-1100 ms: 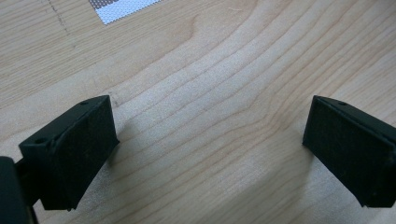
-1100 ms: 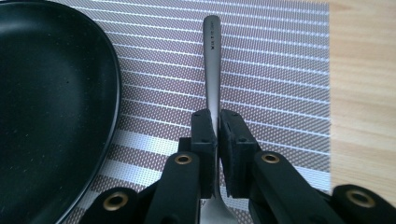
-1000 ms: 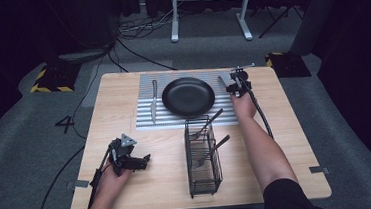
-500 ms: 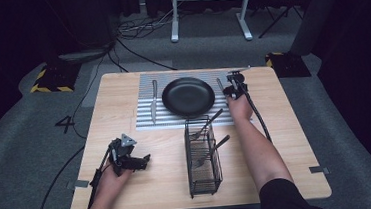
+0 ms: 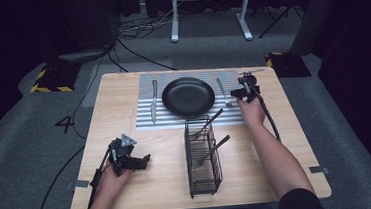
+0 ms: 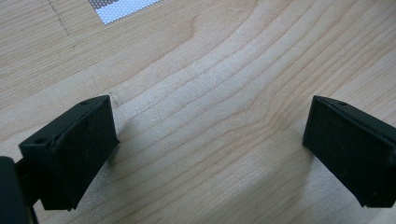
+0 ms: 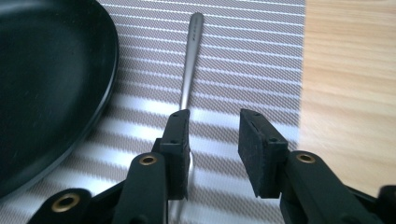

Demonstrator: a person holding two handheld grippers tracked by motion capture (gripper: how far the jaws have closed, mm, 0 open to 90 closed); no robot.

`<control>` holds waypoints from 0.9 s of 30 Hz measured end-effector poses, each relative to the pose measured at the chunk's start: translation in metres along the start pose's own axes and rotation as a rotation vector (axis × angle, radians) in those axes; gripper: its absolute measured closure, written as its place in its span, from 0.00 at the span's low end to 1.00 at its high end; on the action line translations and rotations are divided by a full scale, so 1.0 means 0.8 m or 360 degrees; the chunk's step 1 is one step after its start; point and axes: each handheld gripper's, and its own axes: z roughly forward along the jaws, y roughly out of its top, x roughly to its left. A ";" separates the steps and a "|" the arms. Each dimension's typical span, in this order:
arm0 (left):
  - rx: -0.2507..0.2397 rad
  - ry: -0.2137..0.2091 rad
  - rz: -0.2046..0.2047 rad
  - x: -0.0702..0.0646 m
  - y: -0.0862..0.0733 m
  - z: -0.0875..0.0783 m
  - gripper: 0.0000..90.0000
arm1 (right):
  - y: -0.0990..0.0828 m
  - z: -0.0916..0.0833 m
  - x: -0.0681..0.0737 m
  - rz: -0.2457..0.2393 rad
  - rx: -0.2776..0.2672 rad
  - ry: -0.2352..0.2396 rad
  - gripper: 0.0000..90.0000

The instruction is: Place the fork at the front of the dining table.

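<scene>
A black plate (image 5: pixel 188 96) sits mid-way on a grey striped placemat (image 5: pixel 145 123). A knife (image 5: pixel 153 103) lies left of the plate and a silver fork (image 5: pixel 222 91) right of it. My right gripper (image 5: pixel 238 93) hovers low over the mat beside the fork. In the right gripper view its jaws (image 7: pixel 215 128) have just been opening and stand partly apart. The fork's handle (image 7: pixel 189 65) lies flat on the mat and runs under the left jaw, with nothing pressed between the pads. My left gripper (image 5: pixel 143 161) rests open on bare wood (image 6: pixel 210 121) at the near left.
A black wire basket (image 5: pixel 203 158) stands on the table in front of the placemat, with several utensils leaning out toward the right. The plate's rim (image 7: pixel 100 107) is close on the left of the right gripper. A cable trails from each gripper.
The right gripper's jaws have opened off the fork's handle and the hand has drawn back a little toward the near side. The left gripper has stayed still.
</scene>
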 end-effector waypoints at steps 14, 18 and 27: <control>-0.0002 0.0003 0.0004 0.000 0.000 0.000 0.03 | -0.040 -0.020 -0.012 -0.0068 0.0138 -0.0002 0.67; -0.0002 0.0003 0.0004 0.000 0.000 0.000 0.03 | -0.049 -0.013 -0.003 -0.0064 0.0164 0.0015 0.68; -0.0001 0.0003 0.0005 0.000 0.000 0.000 0.03 | -0.053 -0.009 0.019 -0.0118 0.0169 0.0065 0.67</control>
